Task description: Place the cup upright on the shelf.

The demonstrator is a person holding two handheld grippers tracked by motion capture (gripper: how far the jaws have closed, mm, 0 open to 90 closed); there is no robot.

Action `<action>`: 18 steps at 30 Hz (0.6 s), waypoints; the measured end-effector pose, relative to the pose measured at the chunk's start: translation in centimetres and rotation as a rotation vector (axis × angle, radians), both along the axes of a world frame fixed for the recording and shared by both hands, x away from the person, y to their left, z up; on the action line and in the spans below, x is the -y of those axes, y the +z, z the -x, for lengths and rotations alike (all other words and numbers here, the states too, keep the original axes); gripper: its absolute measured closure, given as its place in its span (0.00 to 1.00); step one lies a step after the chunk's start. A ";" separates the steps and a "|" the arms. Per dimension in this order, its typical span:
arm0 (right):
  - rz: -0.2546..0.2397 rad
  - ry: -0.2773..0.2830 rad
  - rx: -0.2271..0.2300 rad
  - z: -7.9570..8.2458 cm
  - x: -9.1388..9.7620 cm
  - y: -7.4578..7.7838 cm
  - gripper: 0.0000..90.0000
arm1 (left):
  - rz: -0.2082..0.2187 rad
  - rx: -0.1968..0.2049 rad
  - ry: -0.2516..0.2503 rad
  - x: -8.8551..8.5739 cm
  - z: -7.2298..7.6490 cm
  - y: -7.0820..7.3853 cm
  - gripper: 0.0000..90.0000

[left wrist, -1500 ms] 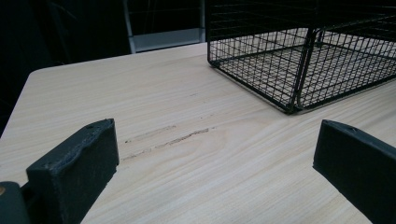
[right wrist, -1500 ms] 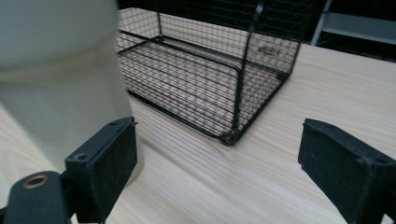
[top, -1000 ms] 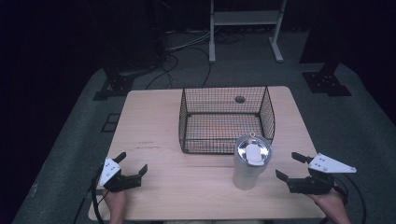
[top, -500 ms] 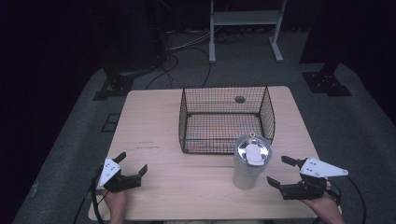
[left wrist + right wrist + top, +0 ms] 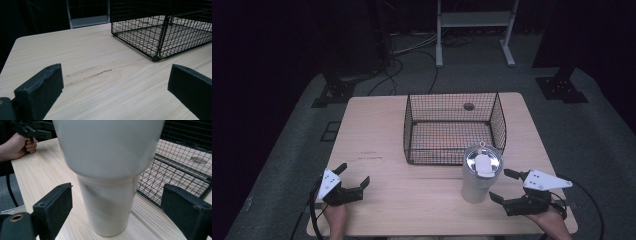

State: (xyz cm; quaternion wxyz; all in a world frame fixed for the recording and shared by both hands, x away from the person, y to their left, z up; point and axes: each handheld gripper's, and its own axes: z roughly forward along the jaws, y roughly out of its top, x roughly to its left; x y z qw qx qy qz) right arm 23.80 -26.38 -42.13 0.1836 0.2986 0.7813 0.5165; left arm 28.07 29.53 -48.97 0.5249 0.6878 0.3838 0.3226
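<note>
A tall white tumbler [image 5: 478,176] with a shiny lid stands upright on the wooden table [image 5: 377,135], just in front of a black wire basket [image 5: 452,96]. My right gripper [image 5: 499,184] is open just right of the tumbler, its jaws pointing at it. In the right gripper view the tumbler [image 5: 110,170] rises close ahead of the right gripper [image 5: 117,207], between the two spread jaws and touching neither. Near the table's front left corner my left gripper [image 5: 354,173] is open over bare wood. The left gripper view has its jaws [image 5: 115,85] wide apart, with the basket [image 5: 162,32] ahead to the right.
A round grommet hole [image 5: 469,106] lies in the tabletop under the basket's far side. Beyond the table are a white frame stand [image 5: 474,30], floor cables [image 5: 412,65] and black stand bases [image 5: 562,87]. The person's hand holding the left gripper [image 5: 27,130] appears at the top left of the right gripper view.
My right gripper has moved left and nearer the table's front edge, closing in on the tumbler's right side. The left gripper and tumbler have stayed put.
</note>
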 end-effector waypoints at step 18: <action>0.008 0.020 -0.032 -1.1 -1.8 -1.4 0.10 | 0.001 0.001 -0.001 0.0 0.0 0.0 0.00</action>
